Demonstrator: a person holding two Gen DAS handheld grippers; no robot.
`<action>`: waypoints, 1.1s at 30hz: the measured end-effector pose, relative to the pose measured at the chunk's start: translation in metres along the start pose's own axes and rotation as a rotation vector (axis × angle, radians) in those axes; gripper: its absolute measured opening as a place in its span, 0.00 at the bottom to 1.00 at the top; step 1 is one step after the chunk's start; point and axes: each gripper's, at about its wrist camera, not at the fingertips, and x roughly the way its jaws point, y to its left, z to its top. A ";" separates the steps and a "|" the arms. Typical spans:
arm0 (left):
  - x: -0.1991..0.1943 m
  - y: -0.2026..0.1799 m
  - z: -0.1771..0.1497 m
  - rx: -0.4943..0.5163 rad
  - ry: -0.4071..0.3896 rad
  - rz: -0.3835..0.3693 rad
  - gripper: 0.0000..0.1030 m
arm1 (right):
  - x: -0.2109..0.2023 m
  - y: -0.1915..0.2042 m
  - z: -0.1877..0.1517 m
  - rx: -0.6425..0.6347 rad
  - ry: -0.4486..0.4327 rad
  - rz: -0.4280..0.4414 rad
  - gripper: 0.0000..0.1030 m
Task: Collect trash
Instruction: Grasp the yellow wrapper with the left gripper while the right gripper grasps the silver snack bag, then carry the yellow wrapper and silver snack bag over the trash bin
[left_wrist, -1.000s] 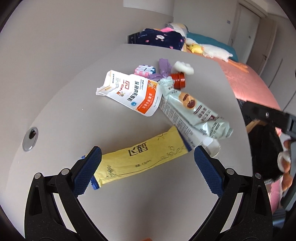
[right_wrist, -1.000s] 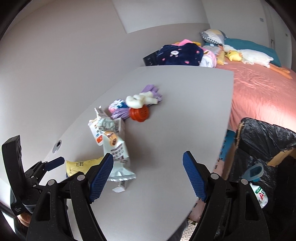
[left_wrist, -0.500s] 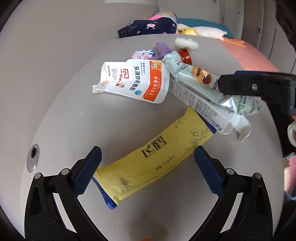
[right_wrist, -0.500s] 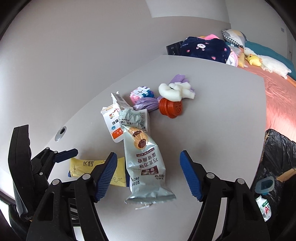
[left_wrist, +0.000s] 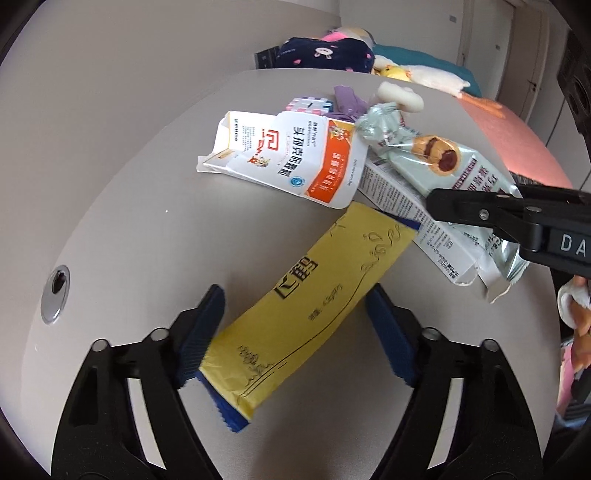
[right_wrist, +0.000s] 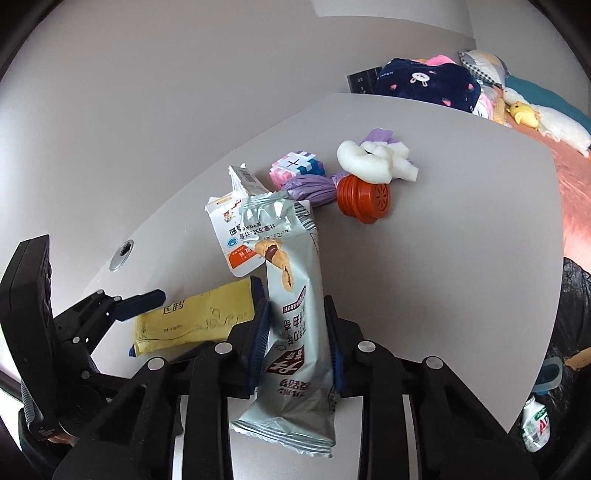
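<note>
A yellow wrapper (left_wrist: 314, 295) lies flat on the grey table (left_wrist: 147, 229). My left gripper (left_wrist: 295, 332) straddles its near end, with the blue pads close on both sides and touching its edges. It also shows in the right wrist view (right_wrist: 192, 317). A pale green snack bag (right_wrist: 295, 325) lies between the pads of my right gripper (right_wrist: 297, 339), which press its sides. A white and orange torn carton (left_wrist: 295, 158) lies behind, partly under the bag.
A red cap (right_wrist: 364, 197), white foam pieces (right_wrist: 373, 162), a purple bag (right_wrist: 310, 186) and a pink-blue cube (right_wrist: 297, 170) sit farther back. A black trash bag (right_wrist: 576, 325) hangs off the table's right edge. A cable hole (left_wrist: 55, 290) is at left. A bed lies beyond.
Both grippers moved forward and down over their wrappers and narrowed: the left around the yellow wrapper, the right around the green snack bag.
</note>
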 end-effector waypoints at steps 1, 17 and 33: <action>-0.001 0.001 0.000 -0.009 -0.002 0.000 0.62 | -0.002 0.000 0.000 0.001 -0.004 0.002 0.24; -0.024 0.001 0.002 -0.127 -0.044 -0.015 0.18 | -0.042 -0.003 -0.002 0.010 -0.099 0.044 0.16; -0.063 -0.062 0.021 -0.094 -0.127 -0.127 0.18 | -0.106 -0.035 -0.016 0.052 -0.195 0.010 0.16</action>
